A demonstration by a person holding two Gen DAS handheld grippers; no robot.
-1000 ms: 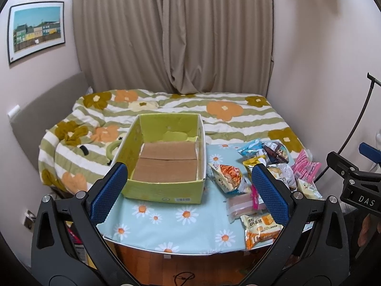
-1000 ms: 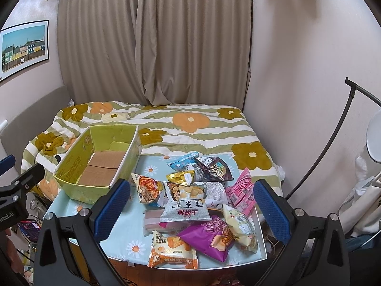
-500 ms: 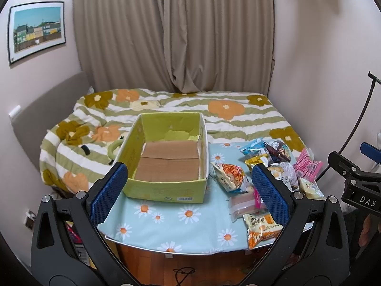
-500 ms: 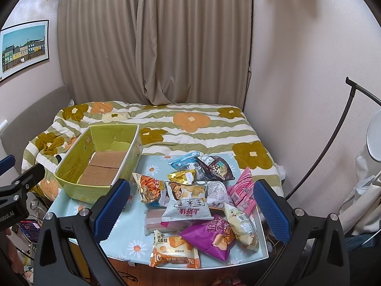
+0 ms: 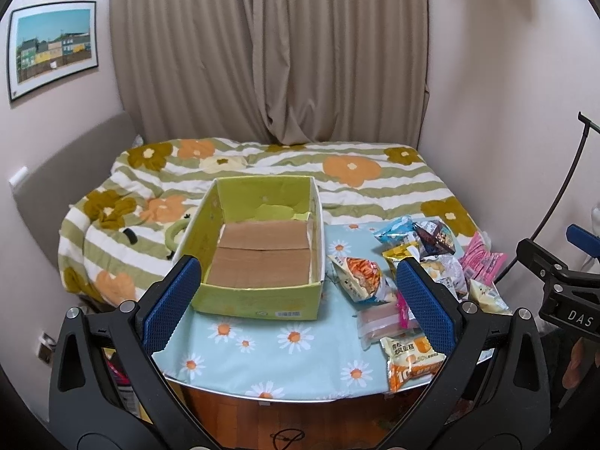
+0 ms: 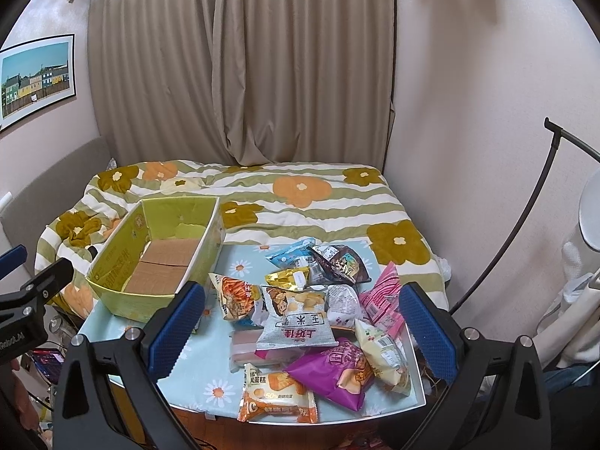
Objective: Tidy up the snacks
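Observation:
An empty green cardboard box [image 5: 258,300] [image 6: 123,262] stands on the left of a small table with a blue daisy cloth [image 5: 262,352] [image 6: 210,386]. Several snack packets lie heaped on the right: an orange cake packet [image 6: 277,393] [image 5: 412,363], a purple bag [image 6: 333,375], a grey-white bag [image 6: 296,330], a pink packet [image 6: 382,300]. My left gripper [image 5: 296,300] is open and empty, held before the table's front edge facing the box. My right gripper [image 6: 300,326] is open and empty, facing the heap.
A bed with a green-striped flowered cover [image 5: 337,180] lies just behind the table. Curtains [image 5: 270,56] hang at the back. A wall stands on the right, with a black curved stand [image 6: 525,232] beside it. The other gripper shows at each view's edge.
Both views have shifted slightly, the table sitting a little lower and nearer in frame. Both grippers stay open and nothing on the table has moved.

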